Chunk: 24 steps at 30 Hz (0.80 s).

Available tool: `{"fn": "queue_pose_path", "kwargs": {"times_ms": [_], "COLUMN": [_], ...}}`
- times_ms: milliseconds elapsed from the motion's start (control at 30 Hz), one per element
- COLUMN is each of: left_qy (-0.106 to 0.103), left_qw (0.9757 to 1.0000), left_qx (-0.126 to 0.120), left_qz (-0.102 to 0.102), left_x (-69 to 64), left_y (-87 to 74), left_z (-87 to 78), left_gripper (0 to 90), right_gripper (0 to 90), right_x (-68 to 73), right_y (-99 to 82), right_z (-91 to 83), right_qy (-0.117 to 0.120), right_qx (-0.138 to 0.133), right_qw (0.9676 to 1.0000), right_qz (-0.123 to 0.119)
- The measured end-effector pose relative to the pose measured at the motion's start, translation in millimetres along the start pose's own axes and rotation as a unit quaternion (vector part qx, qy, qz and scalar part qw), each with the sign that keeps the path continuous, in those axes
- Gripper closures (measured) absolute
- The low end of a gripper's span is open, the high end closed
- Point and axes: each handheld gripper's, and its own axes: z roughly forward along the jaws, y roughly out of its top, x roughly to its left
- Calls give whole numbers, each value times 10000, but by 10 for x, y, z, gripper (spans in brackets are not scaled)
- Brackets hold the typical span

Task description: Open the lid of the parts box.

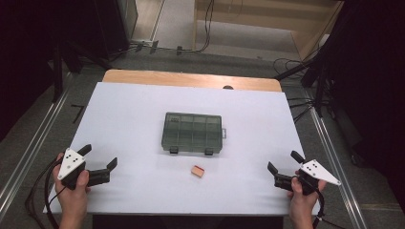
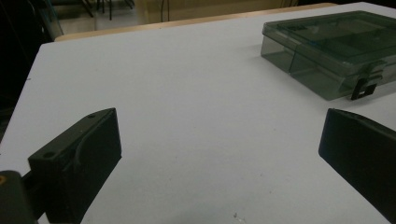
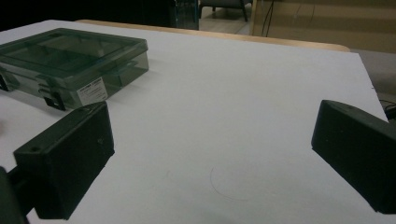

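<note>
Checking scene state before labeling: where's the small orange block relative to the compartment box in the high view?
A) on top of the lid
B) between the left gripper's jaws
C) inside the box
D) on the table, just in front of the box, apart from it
D: the small orange block lies on the white table, nearer the person than the closed compartment box, with a bare gap between them.

The left gripper (image 1: 100, 159) and the right gripper (image 1: 282, 162) sit low at opposite near corners, each held from behind by a hand, jaws spread wide with nothing between them, pointing inward.
</note>
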Motion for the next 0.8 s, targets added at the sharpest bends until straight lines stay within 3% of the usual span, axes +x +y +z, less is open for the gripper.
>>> {"fn": "queue_pose_path", "kwargs": {"times_ms": [167, 233, 367, 400, 500, 800], "left_qy": [83, 20, -83, -291, -347, -365], "left_qw": [9998, 9997, 9997, 9993, 9992, 9992], "left_qx": [-148, -194, -202, -208, -177, -171], "left_qz": [84, 126, 81, -93, 9, 13], "left_x": [-53, -85, -109, -116, -173, -213], "left_y": [40, 49, 61, 85, 137, 190], "left_z": [15, 36, 53, 74, 98, 132], "left_gripper": [0, 0, 0, 0, 0, 0], "right_gripper": [0, 0, 0, 0, 0, 0], "right_x": [-17, -32, -14, -9, 24, 85], "right_y": [-9, -3, 10, 8, -2, 28], "right_z": [7, -9, -15, -6, 20, 116], "right_qy": [-23, 10, 28, 29, 40, 117], "right_qx": [32, -1, 30, 45, 122, 217], "right_qw": [10000, 9999, 10000, 10000, 9999, 9995], "right_qz": [81, 147, 72, 37, -18, -176]}}
